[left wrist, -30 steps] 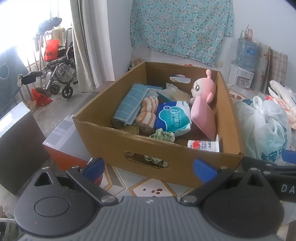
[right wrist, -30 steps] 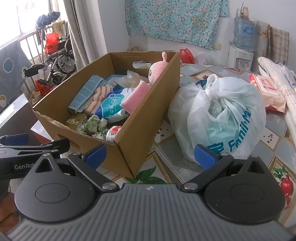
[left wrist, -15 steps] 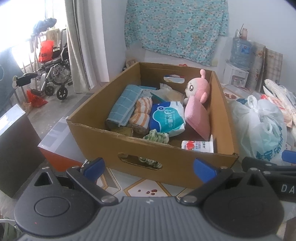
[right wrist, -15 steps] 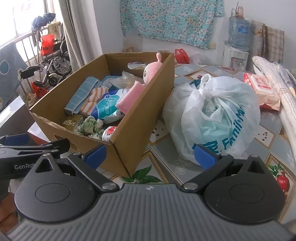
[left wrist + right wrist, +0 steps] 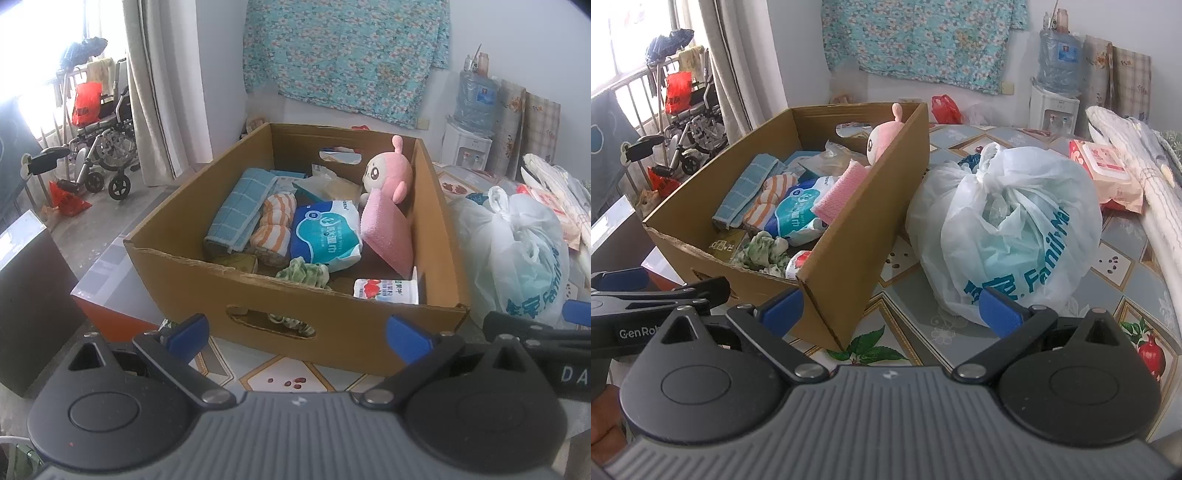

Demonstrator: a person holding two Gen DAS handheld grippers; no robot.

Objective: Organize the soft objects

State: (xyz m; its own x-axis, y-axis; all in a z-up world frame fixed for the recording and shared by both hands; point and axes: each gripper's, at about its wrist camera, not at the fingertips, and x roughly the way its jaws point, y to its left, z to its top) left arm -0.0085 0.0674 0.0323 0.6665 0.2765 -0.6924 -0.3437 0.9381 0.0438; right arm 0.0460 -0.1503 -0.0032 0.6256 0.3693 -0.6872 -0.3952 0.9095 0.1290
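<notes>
Both pairs of tongs hang spread wide and empty, short of an open brown cardboard box (image 5: 295,325) that stands on the tile-patterned counter (image 5: 1123,273). The left tongs (image 5: 297,334) face the box's near wall with its cut-out handle slot, their blue-tipped fingers (image 5: 186,332) apart on either side of it without touching; the right tongs (image 5: 892,306) sit near the box's near right corner, one finger before the cardboard and the other before a knotted white plastic shopping bag with blue lettering (image 5: 1008,236) that rests just beside the box's right wall. Inside the box lie the soft things: a folded light-blue checked towel (image 5: 240,210) along the left, an orange-and-white striped rolled cloth (image 5: 275,225) beside it, a blue-and-white soft tissue pack (image 5: 325,236) in the middle, a crumpled green-and-white rag (image 5: 304,273) against the near wall, a small white packet with red print (image 5: 386,290) in the near right corner, and a pink plush doll (image 5: 388,175) upright against the right wall with a pink triangular cushion (image 5: 388,232) leaning below it. Further right on the counter a pink wet-wipes pack (image 5: 1108,173) lies well apart from the box.
</notes>
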